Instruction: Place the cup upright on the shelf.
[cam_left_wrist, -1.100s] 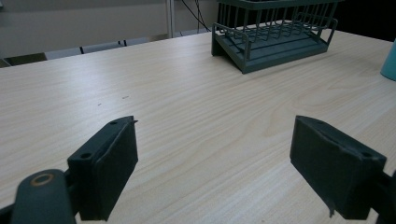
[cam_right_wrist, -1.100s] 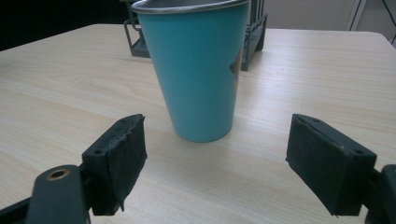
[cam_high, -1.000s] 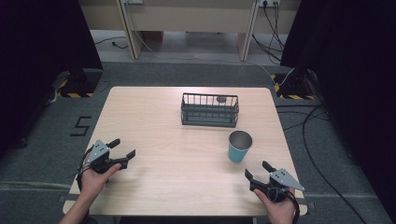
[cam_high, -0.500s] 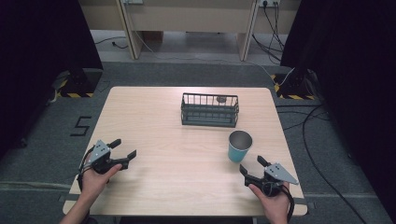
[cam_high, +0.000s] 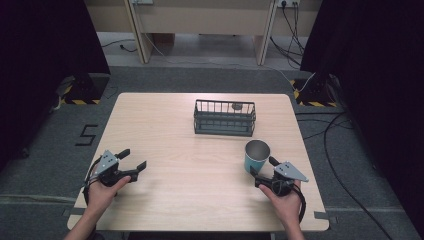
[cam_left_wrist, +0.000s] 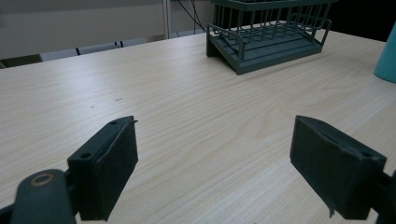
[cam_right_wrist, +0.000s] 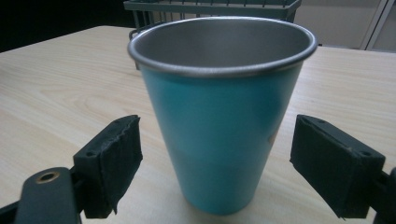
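Note:
A teal metal cup (cam_high: 256, 155) (cam_right_wrist: 219, 116) stands upright on the wooden table (cam_high: 175, 125), right of centre. My right gripper (cam_high: 264, 169) (cam_right_wrist: 217, 172) is open just on the near side of it, with its jaws spread wide on either side of the cup's lower half and no contact visible. My left gripper (cam_high: 132, 160) (cam_left_wrist: 215, 172) rests open near the table's front left, holding nothing between its jaws. A dark wire basket (cam_high: 224, 117) (cam_left_wrist: 268, 35) sits at the back centre with a small grey object (cam_high: 237, 106) inside it at its far right.
A person's hands (cam_high: 102, 192) hold both grippers from the table's near edge. Dark curtains stand on both sides, with cables on the floor (cam_high: 345, 130) to the right. Bare tabletop (cam_left_wrist: 187, 102) lies between my left gripper and the basket.
My right gripper has moved forward and left, up to the teal cup, and its jaws now flank it. The left gripper has barely moved.

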